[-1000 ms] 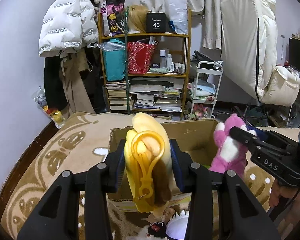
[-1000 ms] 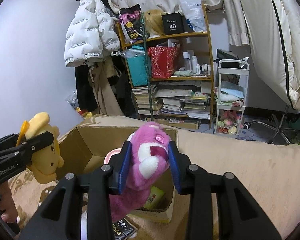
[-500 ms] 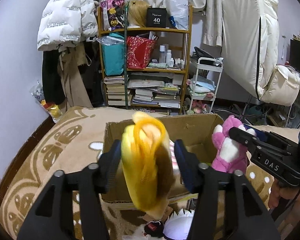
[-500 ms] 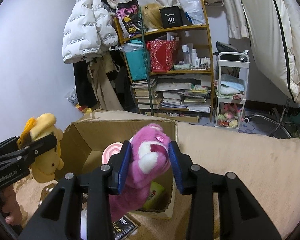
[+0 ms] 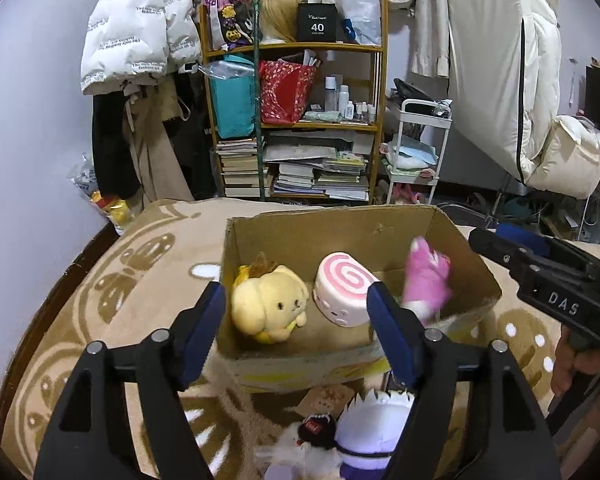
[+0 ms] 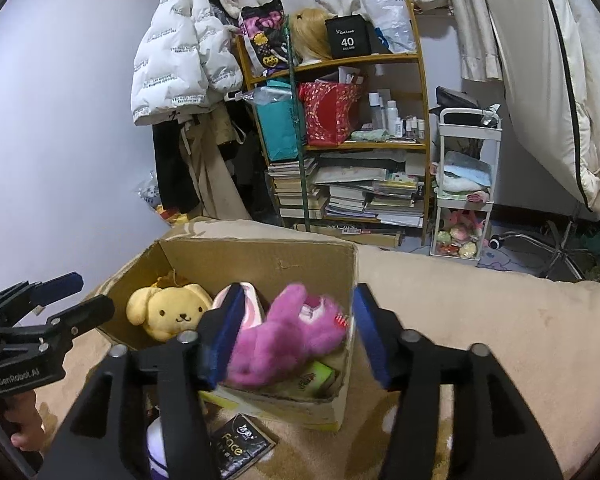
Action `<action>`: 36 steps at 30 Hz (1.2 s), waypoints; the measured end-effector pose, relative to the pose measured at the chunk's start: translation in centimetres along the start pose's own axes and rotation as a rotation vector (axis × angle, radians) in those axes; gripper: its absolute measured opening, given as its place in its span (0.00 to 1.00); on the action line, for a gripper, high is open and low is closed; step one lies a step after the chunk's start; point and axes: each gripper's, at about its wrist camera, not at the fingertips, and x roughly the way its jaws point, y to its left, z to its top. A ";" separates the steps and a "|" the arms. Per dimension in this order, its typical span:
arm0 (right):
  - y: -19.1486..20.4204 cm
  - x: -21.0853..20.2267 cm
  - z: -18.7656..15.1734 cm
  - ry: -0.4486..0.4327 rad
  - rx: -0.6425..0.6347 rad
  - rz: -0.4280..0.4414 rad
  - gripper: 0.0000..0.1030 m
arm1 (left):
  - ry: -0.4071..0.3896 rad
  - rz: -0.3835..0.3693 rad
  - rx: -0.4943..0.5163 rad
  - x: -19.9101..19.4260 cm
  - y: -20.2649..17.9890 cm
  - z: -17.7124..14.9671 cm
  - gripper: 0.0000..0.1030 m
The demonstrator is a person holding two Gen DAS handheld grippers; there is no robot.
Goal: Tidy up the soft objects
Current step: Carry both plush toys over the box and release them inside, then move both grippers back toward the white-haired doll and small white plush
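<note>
A cardboard box (image 5: pixel 260 236) stands on the patterned blanket. Inside lie a yellow dog plush (image 5: pixel 266 304), a pink swirl roll plush (image 5: pixel 346 286) and a blurred pink bear plush (image 5: pixel 426 280). My left gripper (image 5: pixel 296 332) is open and empty above the box's near wall. In the right wrist view my right gripper (image 6: pixel 296 332) is open over the box (image 6: pixel 260 264), with the pink bear (image 6: pixel 284 336) loose between its jaws, falling into the box beside the yellow plush (image 6: pixel 168 314). The left gripper (image 6: pixel 60 304) shows there at the left.
A white-and-purple plush (image 5: pixel 376 432) and a small white-and-black plush (image 5: pixel 304 436) lie on the blanket in front of the box. A black sachet (image 6: pixel 240 446) lies by the box. A cluttered shelf (image 5: pixel 296 120), hanging coats and a white cart (image 5: pixel 416 152) stand behind.
Both grippers opened. The yellow plush dropped from the left gripper into the box. The pink bear left the right gripper's hold and is dropping into the box.
</note>
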 end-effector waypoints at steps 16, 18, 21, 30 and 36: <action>2.3 -5.4 -1.4 -0.010 -0.023 0.023 0.97 | 0.028 0.055 -0.062 -5.5 2.1 -1.2 0.95; 2.8 -5.9 -1.7 -0.006 -0.037 0.025 0.97 | 0.045 0.059 -0.078 -6.0 2.4 -1.6 0.95; 3.2 -6.4 -2.1 0.003 -0.047 0.028 0.97 | 0.080 0.053 -0.093 -6.3 2.8 -2.1 0.95; 4.9 -8.0 -3.2 0.010 -0.075 0.047 0.97 | 0.148 0.076 -0.047 -7.5 2.4 -3.8 0.95; 5.6 -7.8 -4.0 0.026 -0.071 0.067 0.97 | 0.194 0.074 -0.054 -6.8 2.7 -4.9 0.95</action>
